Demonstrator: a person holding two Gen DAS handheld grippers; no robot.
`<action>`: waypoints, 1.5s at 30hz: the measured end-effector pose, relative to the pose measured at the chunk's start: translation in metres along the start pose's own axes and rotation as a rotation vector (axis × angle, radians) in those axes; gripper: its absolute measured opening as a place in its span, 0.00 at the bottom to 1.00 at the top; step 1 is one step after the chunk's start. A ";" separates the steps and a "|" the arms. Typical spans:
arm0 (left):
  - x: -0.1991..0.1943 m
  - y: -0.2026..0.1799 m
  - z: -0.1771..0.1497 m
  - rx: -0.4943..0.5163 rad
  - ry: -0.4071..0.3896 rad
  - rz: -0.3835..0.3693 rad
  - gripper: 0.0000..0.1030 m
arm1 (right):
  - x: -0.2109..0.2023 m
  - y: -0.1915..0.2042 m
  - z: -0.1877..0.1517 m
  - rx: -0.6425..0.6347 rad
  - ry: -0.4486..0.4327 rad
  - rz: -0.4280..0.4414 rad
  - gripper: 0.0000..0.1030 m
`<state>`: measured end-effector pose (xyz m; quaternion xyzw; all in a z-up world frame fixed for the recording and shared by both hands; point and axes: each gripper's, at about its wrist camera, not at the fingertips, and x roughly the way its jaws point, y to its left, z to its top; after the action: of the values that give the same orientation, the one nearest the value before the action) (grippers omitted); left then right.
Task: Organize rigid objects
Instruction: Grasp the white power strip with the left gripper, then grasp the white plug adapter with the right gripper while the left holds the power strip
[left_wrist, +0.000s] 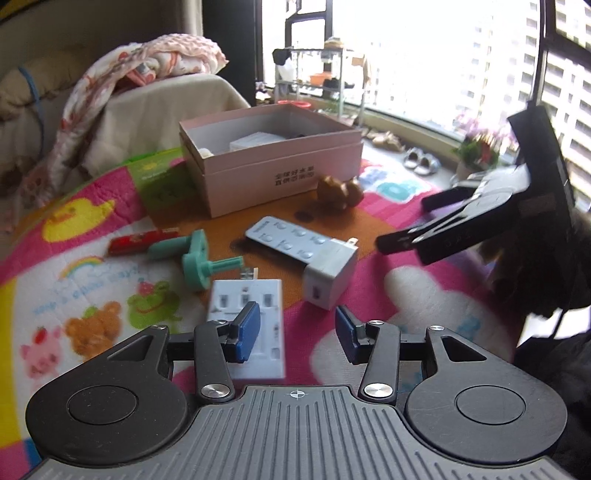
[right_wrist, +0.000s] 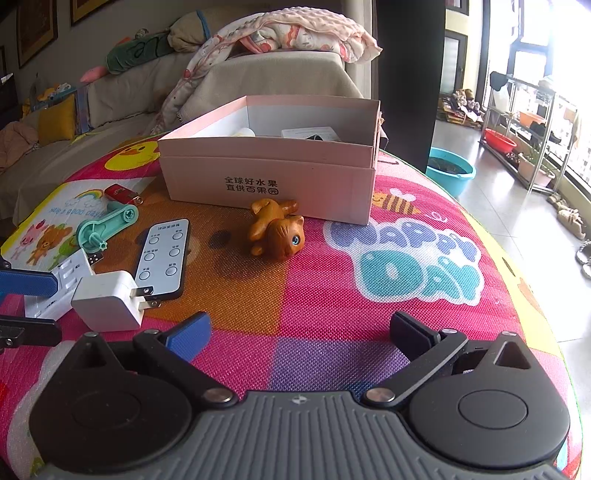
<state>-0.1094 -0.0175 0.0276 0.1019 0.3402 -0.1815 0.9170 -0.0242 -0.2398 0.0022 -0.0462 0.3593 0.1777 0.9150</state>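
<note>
Under everything you have the bright quilted play mat (right_wrist: 369, 206) printed with cartoon animals and "HAPPY DAY". At its far side stands the open pink cardboard box (right_wrist: 273, 184) with black printed characters on its front wall; a white carton and a few small items lie inside, too hidden to name.

Your right gripper (right_wrist: 301, 332) hangs over bare mat with its jaws spread wide and nothing between them. Your left gripper (left_wrist: 297, 334) has its jaws partly apart; its left blue pad (left_wrist: 248, 330) overlaps the white plastic socket adapter (left_wrist: 245, 332) lying on the mat below, while the right pad stands clear over the mat, so nothing is clamped.

Just beyond that adapter sits the white cube-shaped wall charger (right_wrist: 107, 299), its metal prongs touching the near end of the grey flat remote control (right_wrist: 162, 254). Left of the remote lies the mint-green plastic crank handle (right_wrist: 107, 225), and behind it the small red rectangular packet (right_wrist: 120, 194). The brown glossy toy cat figurine (right_wrist: 275, 230) lies on its side just in front of the box.
</note>
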 end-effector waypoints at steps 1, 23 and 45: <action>0.001 -0.002 0.000 0.034 0.016 0.041 0.48 | 0.000 0.000 0.000 0.000 0.000 0.000 1.00; 0.009 0.017 0.003 0.018 0.068 0.084 0.60 | 0.001 0.001 0.000 0.000 0.001 0.000 1.00; 0.009 0.038 -0.012 -0.128 0.029 0.093 0.52 | -0.024 0.020 0.006 -0.027 0.013 0.160 0.94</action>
<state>-0.0949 0.0183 0.0144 0.0613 0.3593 -0.1150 0.9241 -0.0435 -0.2265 0.0237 -0.0307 0.3652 0.2549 0.8948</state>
